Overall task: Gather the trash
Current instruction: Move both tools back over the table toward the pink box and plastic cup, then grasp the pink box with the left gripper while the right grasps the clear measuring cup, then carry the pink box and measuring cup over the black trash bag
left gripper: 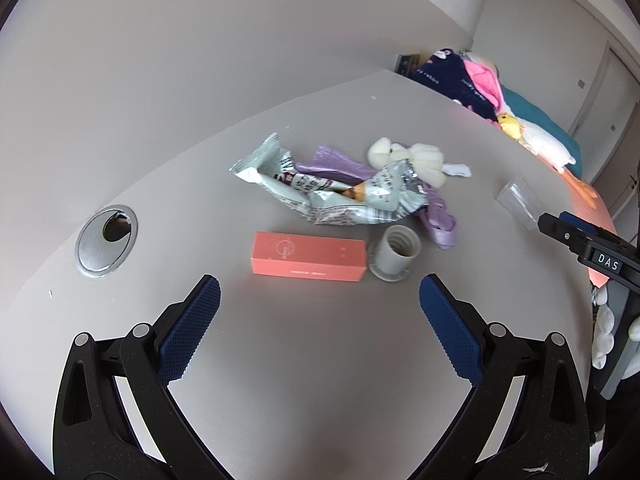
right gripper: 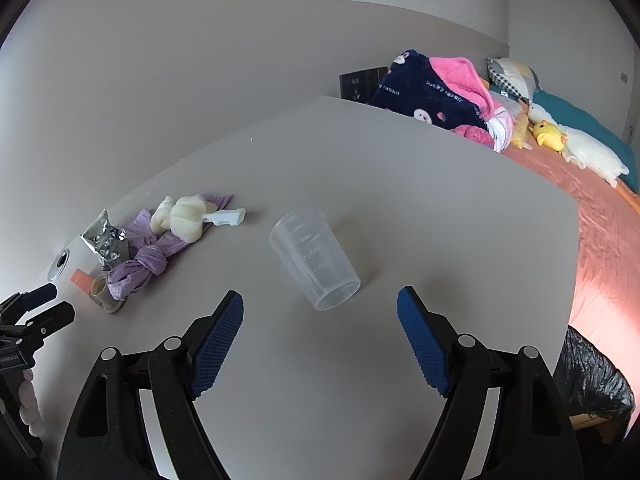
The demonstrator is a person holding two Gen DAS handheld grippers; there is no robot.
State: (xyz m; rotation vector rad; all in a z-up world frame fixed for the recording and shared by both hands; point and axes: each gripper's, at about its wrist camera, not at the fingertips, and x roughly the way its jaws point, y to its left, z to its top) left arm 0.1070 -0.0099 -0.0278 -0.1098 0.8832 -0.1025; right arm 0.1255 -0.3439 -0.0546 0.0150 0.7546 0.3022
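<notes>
Trash lies on a grey table [left gripper: 280, 360]: a crumpled snack wrapper [left gripper: 320, 188], a knotted purple plastic bag [left gripper: 438, 220], a cream plush toy [left gripper: 416, 158], a pink box [left gripper: 308, 256] and a grey threaded cap [left gripper: 394, 254]. My left gripper [left gripper: 320, 292] hovers open just short of the box and cap, nothing between its fingers. A clear plastic cup [right gripper: 316, 258] lies on its side in the right wrist view, with my right gripper [right gripper: 320, 306] open just in front of its mouth. The purple bag [right gripper: 138, 268] and plush toy [right gripper: 180, 218] sit far left there.
A round metal cable grommet [left gripper: 106, 242] is set in the table at the left. A bed with an orange sheet [right gripper: 600, 248], blankets and plush toys runs beside the table's right edge. A bin with a black liner [right gripper: 592, 384] stands below that edge.
</notes>
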